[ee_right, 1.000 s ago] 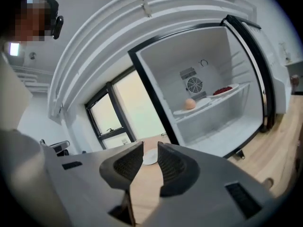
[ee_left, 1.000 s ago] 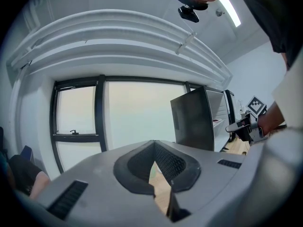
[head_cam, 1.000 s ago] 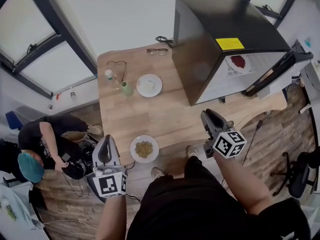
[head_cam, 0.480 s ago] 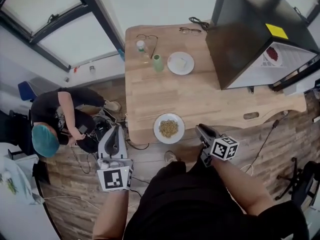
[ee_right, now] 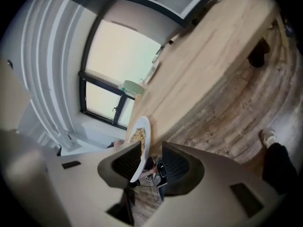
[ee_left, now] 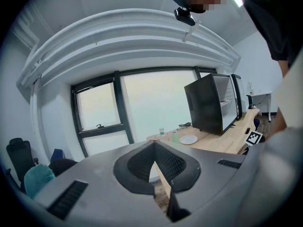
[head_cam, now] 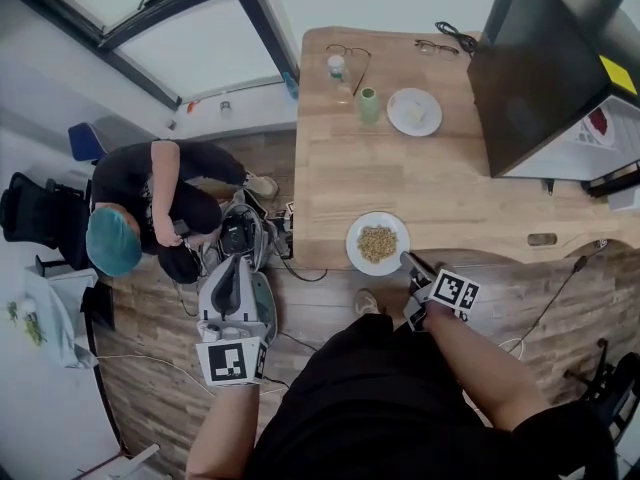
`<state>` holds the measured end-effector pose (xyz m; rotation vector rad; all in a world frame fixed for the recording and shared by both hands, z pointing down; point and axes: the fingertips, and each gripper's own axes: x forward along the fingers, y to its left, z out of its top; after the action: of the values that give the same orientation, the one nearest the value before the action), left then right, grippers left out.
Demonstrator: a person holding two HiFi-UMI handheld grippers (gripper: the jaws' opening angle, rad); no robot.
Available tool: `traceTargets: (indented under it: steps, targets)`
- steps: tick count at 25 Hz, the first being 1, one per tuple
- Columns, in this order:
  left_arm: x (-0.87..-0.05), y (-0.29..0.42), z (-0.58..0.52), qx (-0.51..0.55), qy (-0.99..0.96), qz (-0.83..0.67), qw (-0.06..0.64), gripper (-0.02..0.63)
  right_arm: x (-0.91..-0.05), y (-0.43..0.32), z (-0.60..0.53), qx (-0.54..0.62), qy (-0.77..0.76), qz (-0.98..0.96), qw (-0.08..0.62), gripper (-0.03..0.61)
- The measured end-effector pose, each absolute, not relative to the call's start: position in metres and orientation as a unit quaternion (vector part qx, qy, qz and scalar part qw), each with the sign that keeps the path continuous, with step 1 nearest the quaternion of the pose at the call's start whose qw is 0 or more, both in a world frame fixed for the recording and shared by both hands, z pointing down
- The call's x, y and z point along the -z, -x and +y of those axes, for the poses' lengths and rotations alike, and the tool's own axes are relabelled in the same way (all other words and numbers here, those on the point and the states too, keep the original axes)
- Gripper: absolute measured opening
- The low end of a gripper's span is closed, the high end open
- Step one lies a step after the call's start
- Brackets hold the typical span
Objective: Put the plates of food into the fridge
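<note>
Right gripper view, unlike head view, shows the plate rim between the right gripper's spread jaws, which have just been opening.

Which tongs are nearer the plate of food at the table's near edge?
Right. The right tongs straddle the plate rim, and their jaws have just been opening. The left tongs hang over the floor, clear of the table.

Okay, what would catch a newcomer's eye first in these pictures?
The plate of food at the near edge of the wooden table, its rim between the jaws of the right gripper, which have just been opening and are not clamped. Then the black fridge standing open on the table's right end, and a person crouching on the floor to the left.
</note>
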<state>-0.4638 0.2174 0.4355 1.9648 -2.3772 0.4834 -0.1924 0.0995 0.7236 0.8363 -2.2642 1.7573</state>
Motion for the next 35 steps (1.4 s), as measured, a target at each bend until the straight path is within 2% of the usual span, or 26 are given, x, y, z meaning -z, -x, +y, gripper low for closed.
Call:
traceTargets:
  steps: [7, 9, 12, 21, 35]
  targets:
    - [-0.432, 0.473, 0.217, -0.16, -0.624, -0.765, 0.01, 0.005, -0.735, 0.205, 0.101, -0.631, -0.284, -0.72, 0.059, 0.133]
    - [-0.433, 0.473, 0.215, -0.161, -0.626, -0.763, 0.012, 0.005, -0.727, 0.207, 0.105, -0.619, -0.274, -0.734, 0.059, 0.052]
    - [-0.435, 0.47, 0.21, -0.161, -0.63, -0.759, 0.014, 0.005, -0.711, 0.208, 0.103, -0.62, -0.259, -0.74, 0.039, 0.032]
    - [-0.419, 0.434, 0.161, -0.135, -0.658, -0.74, 0.002, 0.005, -0.669, 0.178, 0.068, -0.621, -0.262, -0.738, -0.021, 0.031]
    - [-0.401, 0.343, 0.072, -0.108, -0.716, -0.689, -0.022, 0.005, -0.619, 0.068, -0.004, -0.595, -0.317, -0.732, -0.092, 0.031]
